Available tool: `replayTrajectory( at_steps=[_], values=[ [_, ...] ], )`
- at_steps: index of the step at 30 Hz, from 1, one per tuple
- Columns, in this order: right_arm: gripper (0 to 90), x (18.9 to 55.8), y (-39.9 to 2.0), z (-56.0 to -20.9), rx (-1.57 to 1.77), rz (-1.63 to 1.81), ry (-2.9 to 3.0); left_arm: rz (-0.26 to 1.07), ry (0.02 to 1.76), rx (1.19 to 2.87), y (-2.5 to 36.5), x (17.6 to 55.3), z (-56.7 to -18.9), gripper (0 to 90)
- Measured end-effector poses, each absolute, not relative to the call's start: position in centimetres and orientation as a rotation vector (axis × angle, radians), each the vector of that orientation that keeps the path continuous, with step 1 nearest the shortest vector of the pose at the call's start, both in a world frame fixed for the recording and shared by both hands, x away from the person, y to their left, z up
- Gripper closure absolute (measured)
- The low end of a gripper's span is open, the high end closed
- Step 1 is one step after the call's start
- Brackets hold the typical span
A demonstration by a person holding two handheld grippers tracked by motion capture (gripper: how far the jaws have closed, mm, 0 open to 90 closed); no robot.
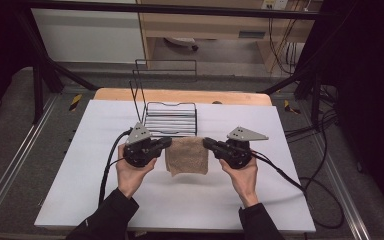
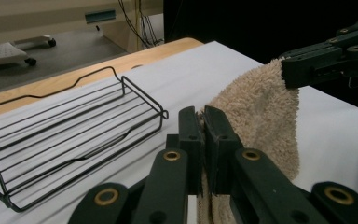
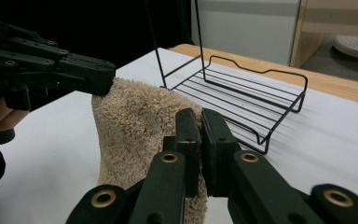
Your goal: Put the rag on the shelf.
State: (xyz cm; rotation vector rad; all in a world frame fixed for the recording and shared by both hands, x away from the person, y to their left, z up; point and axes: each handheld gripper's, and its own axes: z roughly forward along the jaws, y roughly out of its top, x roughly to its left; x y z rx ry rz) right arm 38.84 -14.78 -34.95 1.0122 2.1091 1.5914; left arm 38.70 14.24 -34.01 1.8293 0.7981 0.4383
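A beige terry towel (image 1: 187, 156) hangs between the two grippers, lifted over the white table. My left gripper (image 1: 168, 142) is shut on the towel's top left corner, my right gripper (image 1: 206, 143) on its top right corner. In the left gripper view the jaws (image 2: 203, 122) pinch the towel (image 2: 261, 112), and the other gripper (image 2: 307, 65) clamps the far corner. In the right gripper view the jaws (image 3: 200, 125) pinch the towel (image 3: 135, 126), and the other gripper (image 3: 93, 74) holds the far corner.
A black wire rack (image 1: 170, 117) with a tall back frame stands just behind the towel, near the table's far edge (image 2: 65, 140) (image 3: 242, 95). The white table cover (image 1: 180, 200) stretches toward the person. Cables trail from both grippers.
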Motion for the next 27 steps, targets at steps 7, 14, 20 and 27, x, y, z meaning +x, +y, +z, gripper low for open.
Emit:
replayTrajectory(
  at_steps=[7, 14, 20, 27],
  values=[
    [86.6, 38.7, -14.4, -34.0, 0.991, 1.598, 2.075, 0.457, 0.791, 1.812, 14.5, 38.6, -33.4, 86.2],
    [86.6, 38.7, -14.0, -33.1, 0.966, 1.614, 2.048, 0.476, 0.784, 1.784, 14.9, 38.6, -32.6, 86.2],
    [86.7, 38.7, -13.6, -32.3, 0.942, 1.63, 2.019, 0.489, 0.786, 1.754, 15.3, 38.7, -31.8, 86.3],
    [86.6, 38.8, -13.1, -31.7, 0.93, 1.649, 1.998, 0.5, 0.792, 1.725, 15.8, 38.9, -31.2, 86.3]
  ],
)
